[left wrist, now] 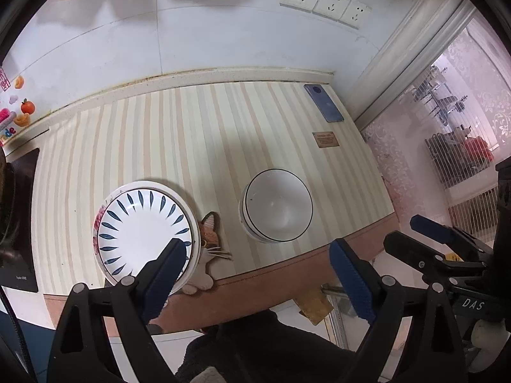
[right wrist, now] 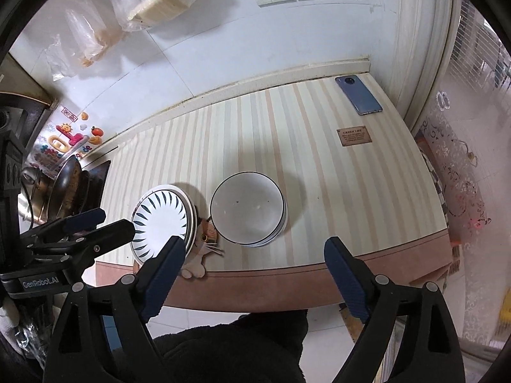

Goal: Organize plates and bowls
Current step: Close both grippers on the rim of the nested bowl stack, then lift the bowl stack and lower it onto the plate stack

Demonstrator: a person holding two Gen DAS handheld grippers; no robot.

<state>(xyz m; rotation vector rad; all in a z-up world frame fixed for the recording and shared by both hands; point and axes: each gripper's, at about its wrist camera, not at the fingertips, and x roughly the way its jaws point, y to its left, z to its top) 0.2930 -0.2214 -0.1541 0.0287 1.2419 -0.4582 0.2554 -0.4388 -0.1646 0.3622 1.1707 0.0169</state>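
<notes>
Left gripper (left wrist: pixel 258 252): jaws wide apart, empty, above the desk's near edge.
Right gripper (right wrist: pixel 255 249): jaws apart, nothing between them.
Bowl stack (left wrist: pixel 276 206): mid-desk, nested, white.
Plate stack (left wrist: pixel 145 231): just left of the bowl stack, partly hidden by a left gripper finger.
Cat coaster (left wrist: pixel 210 239): between both stacks, under the plates' rim.
Phone (left wrist: pixel 323 102): far right corner behind the bowl stack.
Desk (left wrist: pixel 191 134): striped mat bare behind the bowl stack.
</notes>
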